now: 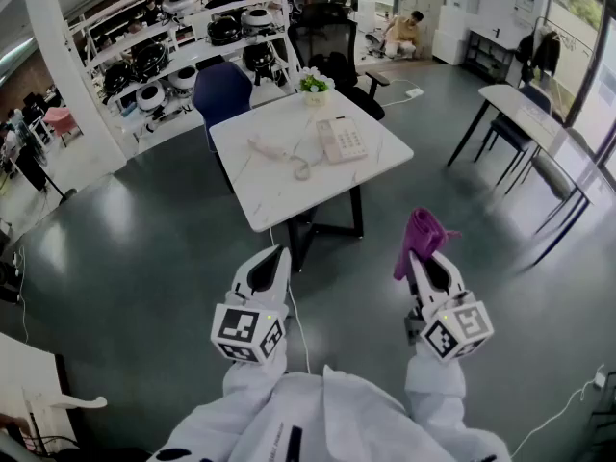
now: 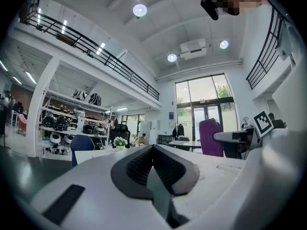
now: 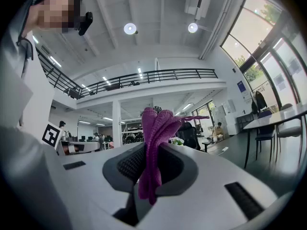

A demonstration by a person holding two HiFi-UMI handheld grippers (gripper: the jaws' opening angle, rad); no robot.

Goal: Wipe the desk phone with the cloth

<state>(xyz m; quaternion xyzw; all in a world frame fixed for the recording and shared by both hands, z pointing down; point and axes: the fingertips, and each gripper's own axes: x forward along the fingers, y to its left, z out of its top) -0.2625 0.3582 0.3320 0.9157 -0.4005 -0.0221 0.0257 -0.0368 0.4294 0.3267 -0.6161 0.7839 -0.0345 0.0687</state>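
A beige desk phone (image 1: 342,139) lies on the white marble table (image 1: 274,191), its handset (image 1: 270,148) off to the left on a coiled cord. My right gripper (image 1: 421,246) is shut on a purple cloth (image 1: 420,238), which sticks up between the jaws (image 3: 156,143). My left gripper (image 1: 276,255) is shut with nothing in it (image 2: 152,153). Both grippers are held well short of the table, over the grey floor. The purple cloth (image 2: 211,137) shows at the right of the left gripper view.
A small potted plant (image 1: 314,84) stands at the table's far edge. A blue chair (image 1: 220,91) and a black office chair (image 1: 334,49) stand behind it. Shelves of helmets (image 1: 188,41) line the back left. A second table (image 1: 534,123) is at right. A person (image 1: 401,32) sits far back.
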